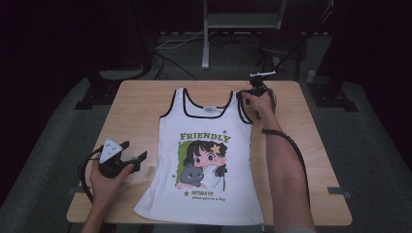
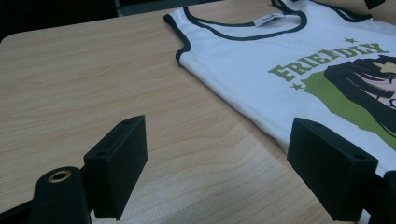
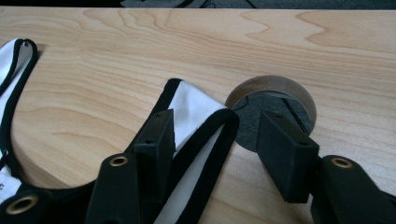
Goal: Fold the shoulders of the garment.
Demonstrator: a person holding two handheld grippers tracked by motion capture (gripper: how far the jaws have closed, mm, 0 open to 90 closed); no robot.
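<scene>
Right now a white tank top (image 1: 204, 160) lies flat, print side up, mid-table (image 1: 141, 102), neck toward the far edge, hem near the person. Dark trim runs round neck and armholes; "FRIENDLY" in green sits above a cartoon girl w/ a grey cat.

R gripper (image 1: 256, 92) is at the far right shoulder strap (image 3: 198, 126), right hand (image 1: 260, 104) reaching across w/ forearm over the table's right part. In the right gripper view the strap sits between the two black jaws: one jaw is up against or just beside its trimmed edge, the other stands clear w/ bare wood in the gap. So jaws are half closed, not clamped; can't call it a grasp. A round grey cable-hole cover (image 3: 271, 112) set in the tabletop is just behind the clear jaw.

L gripper (image 1: 127, 160) rests low near the table's left front, in the left hand (image 1: 109, 182), just beside the shirt's left side. Its jaws stand wide apart, released, w/ nothing but wood between them; shirt edge is near the one jaw.
</scene>
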